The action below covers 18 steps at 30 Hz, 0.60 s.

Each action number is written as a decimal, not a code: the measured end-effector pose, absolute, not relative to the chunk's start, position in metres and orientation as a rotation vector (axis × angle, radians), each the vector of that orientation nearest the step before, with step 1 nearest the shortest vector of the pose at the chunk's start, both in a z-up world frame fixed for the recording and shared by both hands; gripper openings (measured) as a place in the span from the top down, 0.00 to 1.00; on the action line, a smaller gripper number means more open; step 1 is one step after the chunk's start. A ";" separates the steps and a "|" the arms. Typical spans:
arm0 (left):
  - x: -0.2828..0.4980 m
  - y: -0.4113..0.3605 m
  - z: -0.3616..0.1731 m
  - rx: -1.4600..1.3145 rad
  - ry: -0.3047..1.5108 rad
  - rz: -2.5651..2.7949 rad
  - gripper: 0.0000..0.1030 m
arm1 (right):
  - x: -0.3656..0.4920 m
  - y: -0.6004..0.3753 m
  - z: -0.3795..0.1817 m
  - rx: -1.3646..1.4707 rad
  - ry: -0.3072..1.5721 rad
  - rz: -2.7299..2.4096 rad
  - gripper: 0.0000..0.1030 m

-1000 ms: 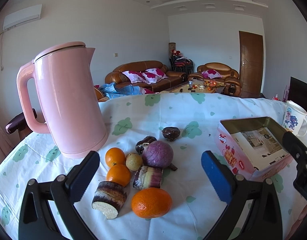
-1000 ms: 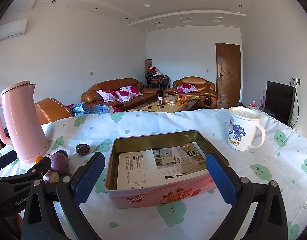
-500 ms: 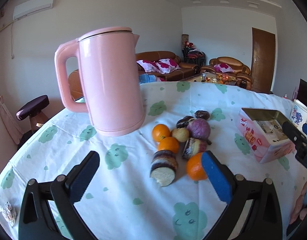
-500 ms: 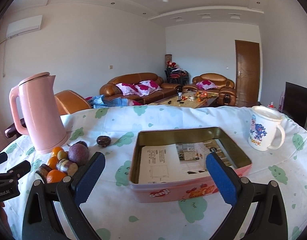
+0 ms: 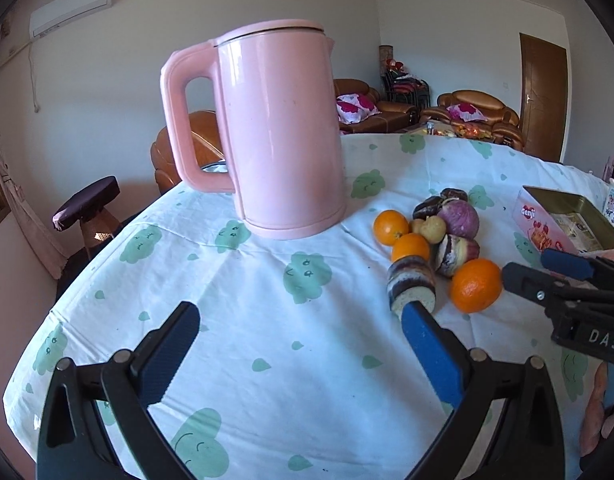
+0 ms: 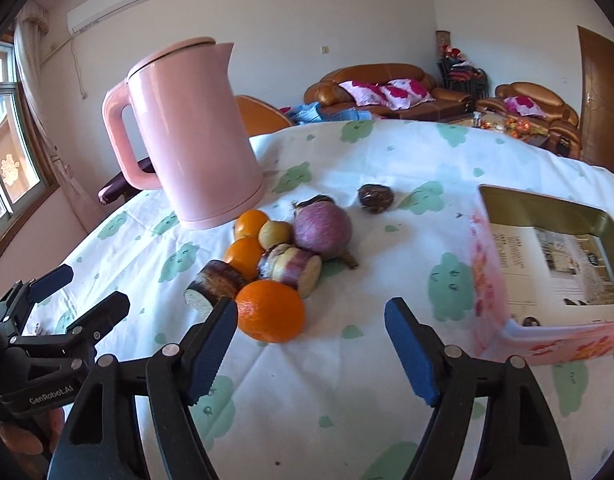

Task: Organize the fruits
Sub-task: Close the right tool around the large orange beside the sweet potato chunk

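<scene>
R gripper (image 6: 309, 350): jaws closing, nothing between yet. Centre on nearest orange (image 6: 270, 311) w/o nudging cut piece (image 6: 215, 283). L gripper (image 5: 301, 354): fingers wide, empty.

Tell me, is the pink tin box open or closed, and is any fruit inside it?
Open. The pink tin box has no lid on; its gold inner wall and printed paper sheets on the bottom show. No fruit is visible inside.

Closing, empty right hand-held gripper (image 6: 311, 334) just beside nearest orange (image 6: 270, 311) on tablecloth (image 6: 327, 380)
</scene>
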<state>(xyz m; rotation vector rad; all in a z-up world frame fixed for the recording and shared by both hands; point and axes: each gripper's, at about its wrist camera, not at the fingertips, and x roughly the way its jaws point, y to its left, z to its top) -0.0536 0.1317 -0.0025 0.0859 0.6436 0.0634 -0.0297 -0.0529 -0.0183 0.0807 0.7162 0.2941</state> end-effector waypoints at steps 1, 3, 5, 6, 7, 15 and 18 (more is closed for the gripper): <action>-0.053 0.133 -0.002 0.086 0.647 0.064 0.00 | -0.025 -0.046 -0.022 0.081 0.740 0.315 0.26; -0.052 0.136 0.000 0.088 0.652 0.072 0.00 | -0.016 -0.035 -0.028 0.084 0.782 0.346 0.30; -0.051 0.138 0.001 0.097 0.653 0.081 0.00 | -0.008 -0.023 -0.036 0.062 0.830 0.356 0.36; -0.051 0.138 0.001 0.103 0.652 0.089 0.00 | -0.005 -0.019 -0.040 0.048 0.851 0.350 0.39; -0.050 0.138 0.001 0.109 0.651 0.096 0.00 | -0.002 -0.016 -0.044 0.038 0.873 0.350 0.43; -0.045 0.128 0.001 0.138 0.664 0.080 0.01 | -0.005 -0.021 -0.043 0.003 0.879 0.345 0.52; -0.042 0.121 0.001 0.139 0.673 0.056 0.00 | -0.013 -0.037 -0.040 0.031 0.849 0.346 0.52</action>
